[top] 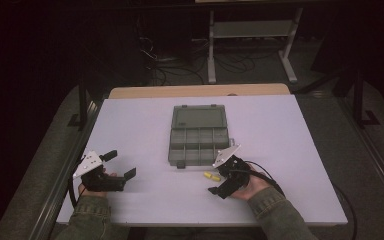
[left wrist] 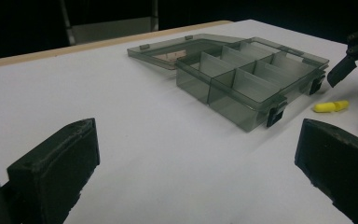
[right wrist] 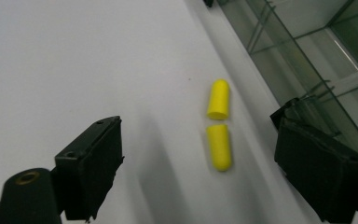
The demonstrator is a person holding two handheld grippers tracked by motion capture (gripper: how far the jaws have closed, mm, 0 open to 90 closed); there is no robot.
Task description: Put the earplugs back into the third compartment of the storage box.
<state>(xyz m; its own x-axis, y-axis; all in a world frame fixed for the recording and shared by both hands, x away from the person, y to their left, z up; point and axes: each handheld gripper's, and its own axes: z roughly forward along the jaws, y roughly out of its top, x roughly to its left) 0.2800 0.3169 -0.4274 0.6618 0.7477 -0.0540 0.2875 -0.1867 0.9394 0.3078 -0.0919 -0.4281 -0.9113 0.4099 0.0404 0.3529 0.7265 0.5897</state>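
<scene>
A smoky clear compartment box (top: 198, 135) lies open mid-table, its lid flat behind it and its compartments bare. Two yellow foam earplugs (top: 211, 176) lie end to end just in front of its near right corner. My right gripper (top: 220, 180) hovers low over them, open; in the right gripper view the far plug (right wrist: 218, 99) and the near plug (right wrist: 219, 146) lie between the jaws, nearer the right one, untouched. My left gripper (top: 120, 164) rests open at the table's left, nothing between its jaws, facing the box (left wrist: 242, 74) and the earplugs (left wrist: 331, 106).
The white tabletop (top: 145, 120) sits on a wooden board whose edge shows at the back. Dark floor, cables and a grey stand's legs (top: 250, 45) lie beyond. The box wall (right wrist: 307, 56) runs close along the right jaw. The right gripper's jaw tip (left wrist: 342, 70) reaches in from the right.
</scene>
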